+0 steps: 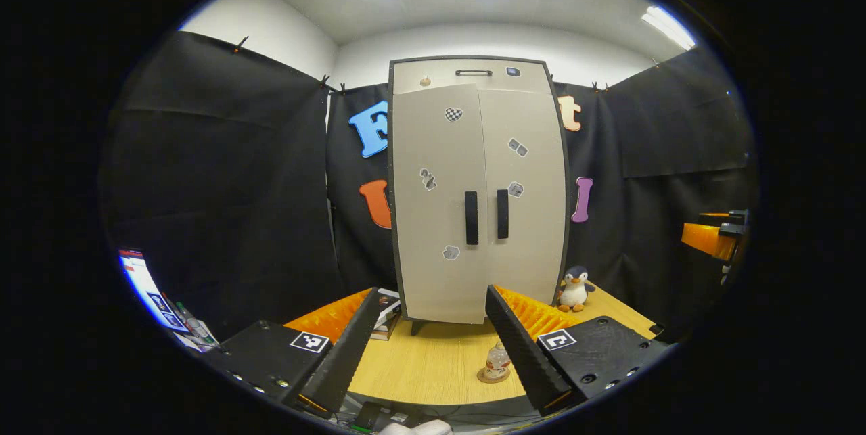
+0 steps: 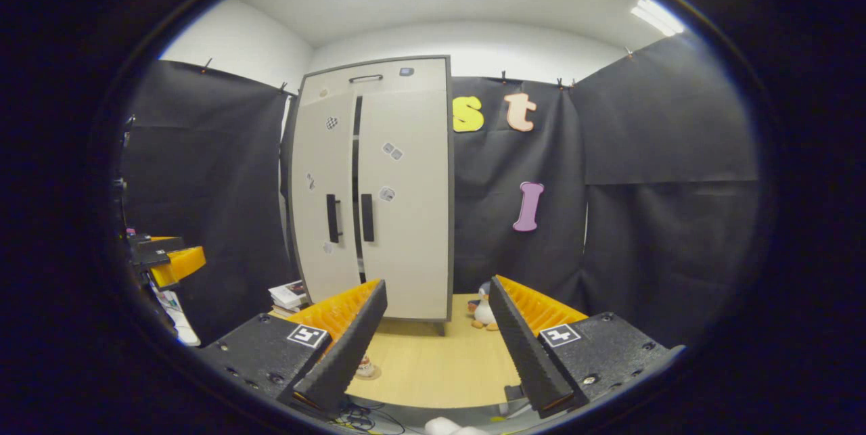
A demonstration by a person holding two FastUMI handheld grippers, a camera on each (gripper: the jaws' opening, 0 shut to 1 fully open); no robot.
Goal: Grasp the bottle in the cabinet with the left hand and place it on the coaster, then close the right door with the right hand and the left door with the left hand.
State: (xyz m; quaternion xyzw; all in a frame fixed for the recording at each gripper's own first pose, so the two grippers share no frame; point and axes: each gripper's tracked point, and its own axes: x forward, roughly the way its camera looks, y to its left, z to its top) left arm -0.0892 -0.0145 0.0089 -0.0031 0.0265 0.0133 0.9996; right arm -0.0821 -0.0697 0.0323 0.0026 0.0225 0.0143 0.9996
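The tall pale cabinet (image 1: pixel 473 76) stands at the back of the wooden table (image 1: pixel 433 360). Its right door (image 1: pixel 524 218) lies flush. In the right gripper view a thin dark gap runs between the left door (image 2: pixel 321 171) and the right door (image 2: pixel 402 218), so the left one stands slightly ajar. A small clear bottle (image 1: pixel 498 358) stands upright on a round coaster (image 1: pixel 488 377) near the table's front; the bottle (image 2: pixel 366 367) peeks past a finger in the right gripper view. My left gripper (image 1: pixel 433 290) and right gripper (image 2: pixel 438 282) are both open, empty and held back from the cabinet.
A penguin plush (image 1: pixel 575 288) sits right of the cabinet's foot, and stacked books (image 1: pixel 387 310) lie to its left. A lit screen (image 1: pixel 145 286) leans at the far left. The other gripper (image 1: pixel 710 235) hangs off to the right.
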